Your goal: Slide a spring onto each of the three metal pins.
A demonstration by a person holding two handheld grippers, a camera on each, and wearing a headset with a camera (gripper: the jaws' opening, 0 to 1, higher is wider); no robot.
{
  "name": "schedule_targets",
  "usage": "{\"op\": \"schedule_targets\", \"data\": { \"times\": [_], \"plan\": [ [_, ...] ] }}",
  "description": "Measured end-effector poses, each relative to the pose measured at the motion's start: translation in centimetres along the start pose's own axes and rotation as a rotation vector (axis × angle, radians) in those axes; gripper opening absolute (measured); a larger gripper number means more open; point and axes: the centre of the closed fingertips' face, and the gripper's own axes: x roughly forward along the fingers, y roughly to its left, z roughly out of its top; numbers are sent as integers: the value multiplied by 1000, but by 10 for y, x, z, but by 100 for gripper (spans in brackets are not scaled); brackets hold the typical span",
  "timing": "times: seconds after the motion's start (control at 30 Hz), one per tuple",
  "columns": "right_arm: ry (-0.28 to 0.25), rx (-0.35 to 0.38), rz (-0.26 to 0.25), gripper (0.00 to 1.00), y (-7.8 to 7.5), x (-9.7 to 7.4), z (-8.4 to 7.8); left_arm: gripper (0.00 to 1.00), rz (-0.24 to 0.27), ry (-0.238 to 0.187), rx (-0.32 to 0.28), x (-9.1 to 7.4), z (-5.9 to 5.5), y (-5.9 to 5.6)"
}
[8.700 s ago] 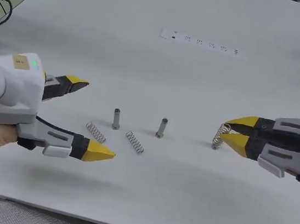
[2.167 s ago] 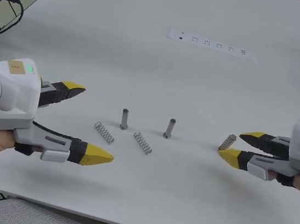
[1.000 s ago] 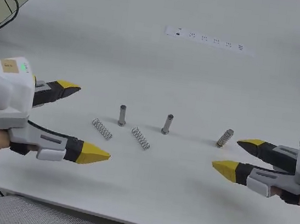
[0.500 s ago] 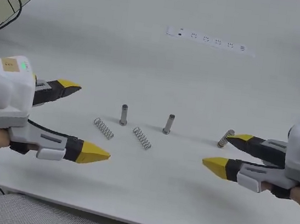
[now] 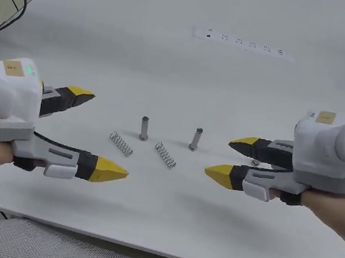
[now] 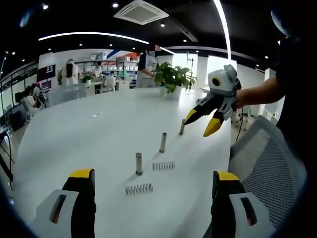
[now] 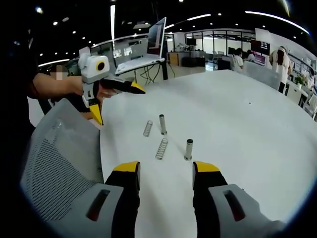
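I hold my right gripper (image 5: 231,156) with jaws apart and empty; the nearer loose spring (image 5: 165,154) lies flat on the table (image 5: 138,54) at its 9 o'clock, long axis 10-to-4, just short of a bare pin (image 5: 195,139).

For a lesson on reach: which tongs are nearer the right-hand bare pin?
Right. The right tongs hover open just right of the right-hand bare pin; the left tongs are far to its left, past the other bare pin.

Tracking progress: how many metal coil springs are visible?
3. Left loose spring and middle loose spring lie by bare metal pins; third spring stands upright near the right gripper.
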Motion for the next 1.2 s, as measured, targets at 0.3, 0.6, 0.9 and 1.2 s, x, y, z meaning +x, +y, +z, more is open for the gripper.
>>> {"op": "schedule_targets", "data": {
  "times": [0.3, 0.6, 0.9, 1.2],
  "plan": [
    [54, -28, 40, 38, 7, 26, -6, 96, -3, -4, 2, 2, 2, -1],
    [80, -48, 49, 32, 11, 50, 0, 95, -9, 2, 5, 3, 2, -2],
    [124, -72, 49, 31, 13, 73, -5, 95, -4, 0, 3, 2, 3, 1],
    [149, -54, 37, 25, 10, 84, -12, 95, -3, 9, 4, 1, 1, 2]
  ]
}}
